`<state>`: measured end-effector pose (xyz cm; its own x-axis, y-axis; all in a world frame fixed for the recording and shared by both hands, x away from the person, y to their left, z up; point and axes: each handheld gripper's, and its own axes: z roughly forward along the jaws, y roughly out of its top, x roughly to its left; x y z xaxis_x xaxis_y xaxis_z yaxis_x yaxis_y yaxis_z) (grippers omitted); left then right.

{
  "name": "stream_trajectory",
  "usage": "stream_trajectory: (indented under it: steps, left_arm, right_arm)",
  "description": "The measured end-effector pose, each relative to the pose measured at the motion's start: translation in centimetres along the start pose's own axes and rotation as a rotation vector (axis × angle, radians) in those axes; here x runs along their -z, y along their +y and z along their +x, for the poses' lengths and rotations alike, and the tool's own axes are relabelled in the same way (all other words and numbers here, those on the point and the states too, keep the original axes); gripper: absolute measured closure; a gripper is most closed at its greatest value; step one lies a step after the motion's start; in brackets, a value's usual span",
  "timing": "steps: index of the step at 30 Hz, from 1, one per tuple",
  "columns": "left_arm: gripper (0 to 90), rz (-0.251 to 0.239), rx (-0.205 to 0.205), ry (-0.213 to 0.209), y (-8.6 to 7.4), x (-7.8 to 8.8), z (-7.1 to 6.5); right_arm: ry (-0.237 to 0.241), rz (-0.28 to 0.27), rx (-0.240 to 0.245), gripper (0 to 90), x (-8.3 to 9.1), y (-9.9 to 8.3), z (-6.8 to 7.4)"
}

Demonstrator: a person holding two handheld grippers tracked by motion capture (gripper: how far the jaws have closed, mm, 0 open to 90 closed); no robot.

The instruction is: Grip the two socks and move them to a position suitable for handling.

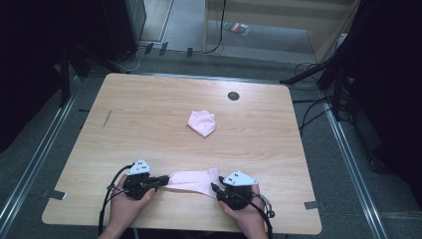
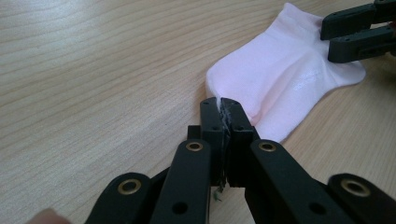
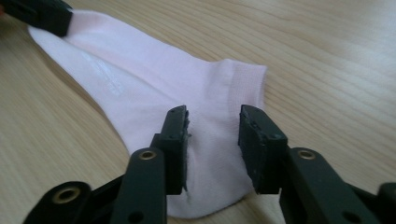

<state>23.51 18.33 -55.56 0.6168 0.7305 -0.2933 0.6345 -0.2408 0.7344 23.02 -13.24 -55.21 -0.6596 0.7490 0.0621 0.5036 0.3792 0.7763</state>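
Sock (image 1: pixel 191 180), pale pink, is lying flat near the front edge of the wooden table (image 1: pixel 149 114), stretched between the two grippers. Left gripper (image 1: pixel 161 181) is clamping one end of it: in the left gripper view the jaws are standing pressed together with a sliver of sock (image 2: pixel 280 74) fabric pinched between the pads, rest of the sock fanning out away from them toward the other gripper. Right gripper (image 1: pixel 215 188) is sitting over the opposite end with its jaws apart; in the right gripper view the sock (image 3: pixel 154 98) is lying between the two black fingers (image 3: pixel 175 140), pads not pressing on it, cuff edge just past the tips. Both grippers are being held low, close to the tabletop, a hand behind each. Second pink sock (image 1: pixel 202 122) is lying folded up near the middle of the table, well apart from the first. Small dark round cap (image 1: pixel 233 95) is sitting in the tabletop toward the far edge.
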Motion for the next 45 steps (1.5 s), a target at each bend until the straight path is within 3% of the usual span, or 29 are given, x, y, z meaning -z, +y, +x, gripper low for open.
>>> stream_trajectory:
  steps: [1,2,3,4,5,8,9,10,11,12,13,14,15,16,17,18,21,24,25,26,27,28,30,34,38,45]
  left_arm:
    - [89.6,0.0,0.0,0.0,0.0,0.0,0.0]
    - [89.6,0.002,-0.001,-0.001,0.0,0.0,0.0]
    - [89.7,0.002,-0.001,-0.001,0.0,0.0,0.0]
    - [89.8,0.001,-0.003,-0.001,0.0,0.0,0.0]
    - [89.8,0.001,-0.003,-0.001,0.0,0.0,0.0]
    - [89.6,0.001,-0.012,-0.008,0.0,-0.1,-0.1]
    - [86.6,-0.007,-0.022,0.001,0.0,0.0,-0.2]
    - [81.0,-0.007,-0.022,0.001,0.0,0.0,-0.2]
    - [72.9,-0.048,-0.022,0.014,0.0,0.2,-0.2]
    - [64.7,-0.079,-0.008,0.006,0.1,0.4,-0.1]
    - [57.6,-0.079,-0.008,0.006,0.1,0.4,-0.1]
    - [50.0,-0.137,0.01,-0.017,0.3,1.0,0.1]
    - [44.8,-0.137,0.01,-0.017,0.3,1.0,0.1]
    - [38.3,-0.167,0.016,-0.013,0.4,1.2,0.1]
    - [33.4,-0.215,0.025,-0.01,0.5,1.7,0.3]
    - [28.3,-0.23,0.027,0.002,0.6,1.9,0.4]
    - [13.1,-0.256,0.03,0.018,0.7,2.2,0.7]
    - [0.0,-0.28,0.042,0.064,0.9,2.7,1.8]
    - [0.0,-0.28,0.042,0.064,0.9,2.7,1.8]
    - [0.0,-0.298,0.088,0.085,1.0,3.0,2.8]
    - [0.0,-0.298,0.088,0.085,1.0,3.0,2.8]
    - [0.0,-0.329,0.112,0.112,1.0,3.4,3.6]
    - [0.0,-0.336,0.115,0.131,0.9,3.6,4.2]
    - [0.0,-0.337,0.112,0.187,0.7,3.8,5.0]
    - [0.0,-0.331,0.111,0.194,0.5,3.5,5.2]
    - [0.0,-0.312,0.111,0.192,0.4,3.1,5.2]
  right_arm:
    - [0.0,0.0,0.0,65.0,0.0,0.0,0.0]
    - [-0.03,0.003,0.034,69.3,0.0,-0.1,0.3]
    - [-0.03,0.003,0.034,69.3,0.0,-0.1,0.3]
    - [-0.035,0.0,0.025,79.2,0.1,-0.1,0.1]
    - [-0.035,0.0,0.025,79.2,0.1,-0.1,0.1]
    - [-0.009,0.002,0.013,84.5,0.2,-0.2,-0.5]
    - [0.013,0.005,-0.027,81.7,0.3,-0.1,-0.7]
    - [0.013,0.005,-0.027,81.7,0.3,-0.1,-0.7]
    - [0.053,0.007,-0.068,72.8,0.3,0.0,-1.0]
    - [0.064,0.002,-0.074,69.2,0.5,0.1,-1.1]
    - [0.064,0.002,-0.074,69.2,0.5,0.1,-1.1]
    - [0.072,-0.041,-0.092,64.1,1.1,0.5,-1.5]
    - [0.072,-0.041,-0.092,64.1,1.1,0.5,-1.5]
    - [0.082,-0.082,-0.136,60.0,1.7,1.1,-2.0]
    - [0.076,-0.104,-0.146,58.8,2.0,1.4,-2.3]
    - [0.064,-0.116,-0.153,57.4,2.2,1.7,-2.5]
    - [0.037,-0.141,-0.165,54.0,2.3,2.7,-3.4]
    - [0.007,-0.163,-0.165,49.7,1.9,3.9,-3.9]
    - [0.007,-0.163,-0.165,49.7,1.9,3.9,-3.9]
    - [-0.009,-0.166,-0.158,46.4,1.4,4.7,-4.2]
    - [-0.014,-0.165,-0.155,45.2,1.2,5.0,-4.4]
    - [-0.018,-0.161,-0.161,45.0,0.8,5.5,-4.5]
    - [-0.015,-0.162,-0.162,45.0,0.5,5.8,-4.7]
    - [-0.056,-0.142,-0.134,44.6,-1.5,7.8,-5.2]
    - [-0.09,-0.133,-0.116,43.6,-3.1,9.3,-5.7]
    - [-0.096,-0.121,-0.104,41.6,-5.1,11.0,-6.0]
